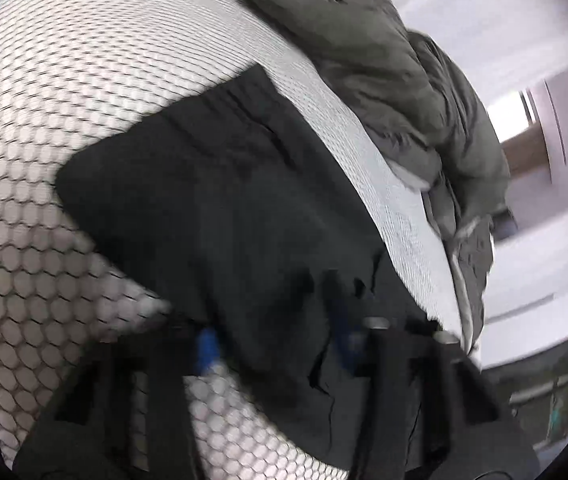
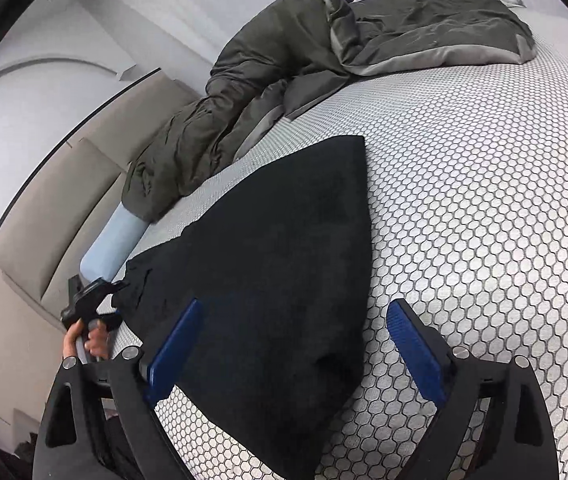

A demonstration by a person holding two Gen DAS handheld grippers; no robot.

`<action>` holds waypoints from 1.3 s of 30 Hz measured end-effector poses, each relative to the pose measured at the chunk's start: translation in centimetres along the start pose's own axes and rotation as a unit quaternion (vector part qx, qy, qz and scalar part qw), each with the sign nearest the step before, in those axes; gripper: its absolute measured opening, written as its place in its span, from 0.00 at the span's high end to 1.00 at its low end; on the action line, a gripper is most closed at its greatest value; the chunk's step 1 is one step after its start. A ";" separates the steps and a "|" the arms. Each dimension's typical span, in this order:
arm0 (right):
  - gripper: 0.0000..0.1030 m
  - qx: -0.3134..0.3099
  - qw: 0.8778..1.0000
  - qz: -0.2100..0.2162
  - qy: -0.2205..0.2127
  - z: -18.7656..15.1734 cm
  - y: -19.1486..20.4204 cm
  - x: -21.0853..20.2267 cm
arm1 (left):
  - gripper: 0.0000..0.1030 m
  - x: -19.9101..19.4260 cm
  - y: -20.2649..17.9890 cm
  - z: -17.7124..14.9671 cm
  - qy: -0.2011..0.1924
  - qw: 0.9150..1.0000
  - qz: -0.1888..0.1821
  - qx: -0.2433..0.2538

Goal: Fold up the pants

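Black pants [image 1: 224,200] [image 2: 276,240] lie folded into a wedge on the honeycomb-patterned mattress [image 2: 483,200]. In the blurred left wrist view, my left gripper [image 1: 276,346] is shut on their near edge, and the cloth bunches between and over its blue pads [image 1: 208,348]. The right wrist view shows that same left gripper [image 2: 118,288], held by a hand [image 2: 88,340], at the pants' far-left corner. My right gripper [image 2: 291,344] stands wide open over the pants' near end. Its left pad [image 2: 176,344] is above the cloth and its right pad [image 2: 415,348] above bare mattress.
A crumpled olive-grey duvet [image 2: 284,60] [image 1: 383,60] lies along the far side of the mattress [image 1: 64,80]. A light blue bolster [image 2: 112,236] sits at the edge by a beige padded headboard [image 2: 64,200]. White walls stand beyond.
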State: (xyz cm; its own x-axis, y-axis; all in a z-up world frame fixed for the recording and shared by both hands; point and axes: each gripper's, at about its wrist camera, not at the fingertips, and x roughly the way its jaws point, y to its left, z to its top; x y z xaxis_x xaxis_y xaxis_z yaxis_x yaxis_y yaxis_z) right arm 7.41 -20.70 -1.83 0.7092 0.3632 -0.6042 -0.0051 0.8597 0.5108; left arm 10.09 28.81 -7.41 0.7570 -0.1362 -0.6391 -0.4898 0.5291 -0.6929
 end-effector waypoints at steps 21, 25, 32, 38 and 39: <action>0.08 0.035 0.999 -0.019 -0.017 0.6 -2.0 -0.2 | 0.39 -4.0 -30.7 -21.1 0.069 0.881 -0.168 0.437; 0.08 0.050 0.998 -0.032 -0.029 0.7 -3.1 -1.1 | 0.26 -1.1 -29.2 -27.4 0.119 0.835 -0.160 0.513; 0.08 0.042 0.998 -0.006 -0.037 0.6 -2.0 -2.1 | 0.19 -2.9 -22.6 -19.6 0.076 0.900 -0.195 0.384; 0.20 -0.015 0.996 0.084 -0.028 0.2 3.3 -1.2 | 0.24 2.4 -16.1 -15.0 0.069 0.940 -0.057 0.328; 0.22 -0.018 0.995 0.098 -0.023 -0.1 3.9 -0.9 | 0.24 3.1 -15.7 -14.9 0.083 0.940 -0.045 0.328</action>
State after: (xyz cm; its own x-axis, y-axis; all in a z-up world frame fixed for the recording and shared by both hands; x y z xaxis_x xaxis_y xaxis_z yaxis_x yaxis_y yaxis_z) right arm 6.71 -17.68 0.66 0.7235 0.5087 -0.4666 -0.1708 0.7869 0.5930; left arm 13.68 7.64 -3.51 0.6771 -0.3049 -0.6698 -0.0137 0.9048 -0.4257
